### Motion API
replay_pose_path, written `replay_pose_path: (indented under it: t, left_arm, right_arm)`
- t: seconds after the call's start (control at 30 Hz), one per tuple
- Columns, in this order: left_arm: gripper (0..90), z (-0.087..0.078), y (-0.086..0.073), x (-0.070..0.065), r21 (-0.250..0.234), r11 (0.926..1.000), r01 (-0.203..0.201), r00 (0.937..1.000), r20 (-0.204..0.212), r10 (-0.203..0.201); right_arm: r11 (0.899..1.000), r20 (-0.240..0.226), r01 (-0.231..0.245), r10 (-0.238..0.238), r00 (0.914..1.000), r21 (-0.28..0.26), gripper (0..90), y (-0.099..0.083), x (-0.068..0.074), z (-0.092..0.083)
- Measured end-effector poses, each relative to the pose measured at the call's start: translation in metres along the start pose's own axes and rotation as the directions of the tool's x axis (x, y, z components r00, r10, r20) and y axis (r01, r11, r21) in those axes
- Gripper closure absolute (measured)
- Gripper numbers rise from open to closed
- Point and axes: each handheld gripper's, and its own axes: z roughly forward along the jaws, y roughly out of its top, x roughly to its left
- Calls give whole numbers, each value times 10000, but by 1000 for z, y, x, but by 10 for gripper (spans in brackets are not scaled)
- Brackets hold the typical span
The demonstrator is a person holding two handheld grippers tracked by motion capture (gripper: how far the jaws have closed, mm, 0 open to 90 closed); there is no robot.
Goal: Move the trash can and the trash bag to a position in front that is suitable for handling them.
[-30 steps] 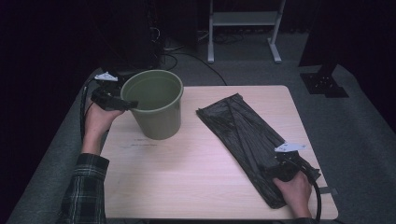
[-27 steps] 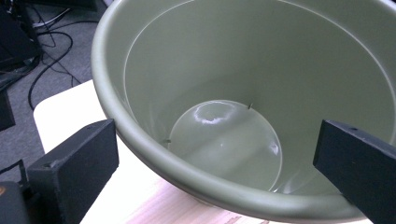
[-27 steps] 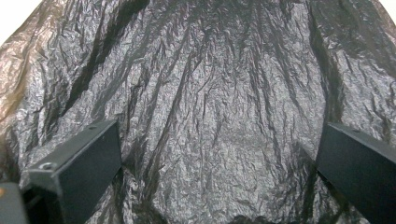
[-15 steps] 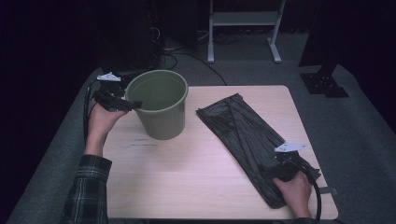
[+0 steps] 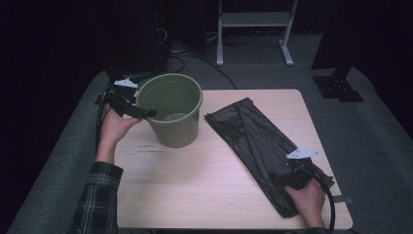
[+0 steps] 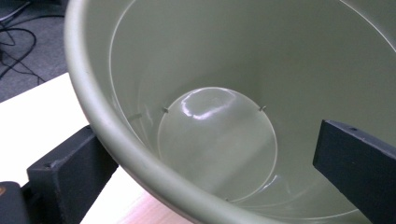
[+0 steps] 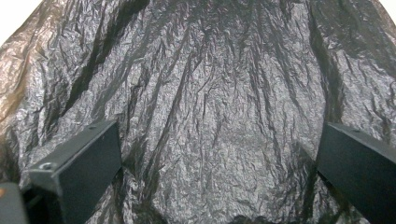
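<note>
No legible writing. Left gripper (image 5: 146, 113) wide astride olive bucket (image 5: 174, 117) rim; right gripper (image 7: 219, 177) wide over crinkled black bag (image 5: 258, 141).

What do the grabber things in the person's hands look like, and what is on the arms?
Each one is black with two flat, blocky black jaws. The left gripper and the right gripper each carry a pale grey three-cornered plate on top, and a black cable trails from each. The left arm wears a dark green plaid sleeve with a cuff at the forearm.
</note>
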Motion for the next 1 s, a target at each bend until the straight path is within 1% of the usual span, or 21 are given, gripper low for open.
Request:
replay_pose_path:
  t: [0.13,0.17,0.2,0.27,0.33,0.4,0.47,0.53,0.6,0.63,0.7,0.73,0.77,0.8,0.83,0.97,1.0]
  left_arm:
    - [0,1,1,-6,146,9999,-60,9996,262,57]
    - [0,1,1,-6,146,9999,-60,9996,262,57]
    - [0,1,2,-10,264,9995,-153,9989,441,142]
    - [0,2,1,-16,293,9993,-231,9974,684,211]
    - [0,3,0,-21,198,9993,-302,9958,865,284]
    - [0,3,-1,-24,146,9994,-301,9954,912,287]
    - [0,3,-5,-30,-68,9996,-270,9936,1093,276]
    - [0,3,-6,-32,-138,9996,-246,9932,1138,260]
    - [0,2,-8,-39,-185,9993,-322,9916,1248,343]
    - [0,2,-8,-39,-185,9993,-322,9916,1248,343]
    - [0,0,-9,-46,-131,9991,-413,9906,1300,427]
    - [0,0,-10,-51,-75,9989,-470,9900,1329,476]
    - [0,0,-10,-51,-75,9989,-470,9900,1329,476]
    - [0,-1,-11,-58,-117,9985,-530,9891,1371,541]
    - [0,-1,-11,-58,-117,9985,-530,9891,1371,541]
    - [0,-3,-16,-73,-236,9982,-554,9867,1520,584]
    - [0,-3,-16,-73,-236,9982,-554,9867,1520,584]
  right_arm:
    - [10000,0,1,-1,10000,2,0,0,0,0]
    - [10000,0,1,-1,10000,2,0,0,0,0]
    - [10000,1,-2,2,10000,2,0,0,0,0]
    - [10000,0,-1,1,10000,2,0,0,0,0]
    - [10000,1,5,-5,10000,-2,0,0,0,0]
    - [10000,-4,1,-1,10000,1,0,0,0,0]
    - [10000,-1,3,-3,10000,-12,0,0,0,0]
    - [10000,-5,6,-6,10000,-2,0,0,0,0]
    - [10000,4,13,-13,10000,-8,0,0,0,0]
    - [10000,3,19,-19,10000,-9,0,0,0,0]
    - [10000,5,7,-7,10000,-7,0,0,0,0]
    - [10000,6,15,-15,10000,-12,0,0,0,0]
    - [10000,6,15,-15,10000,-12,0,0,0,0]
    - [10000,5,9,-9,10000,-7,0,0,0,0]
    - [10000,5,9,-9,10000,-7,0,0,0,0]
    - [10000,12,24,-24,10000,-18,0,0,0,0]
    - [10000,5,3,-3,10000,-5,0,0,0,0]
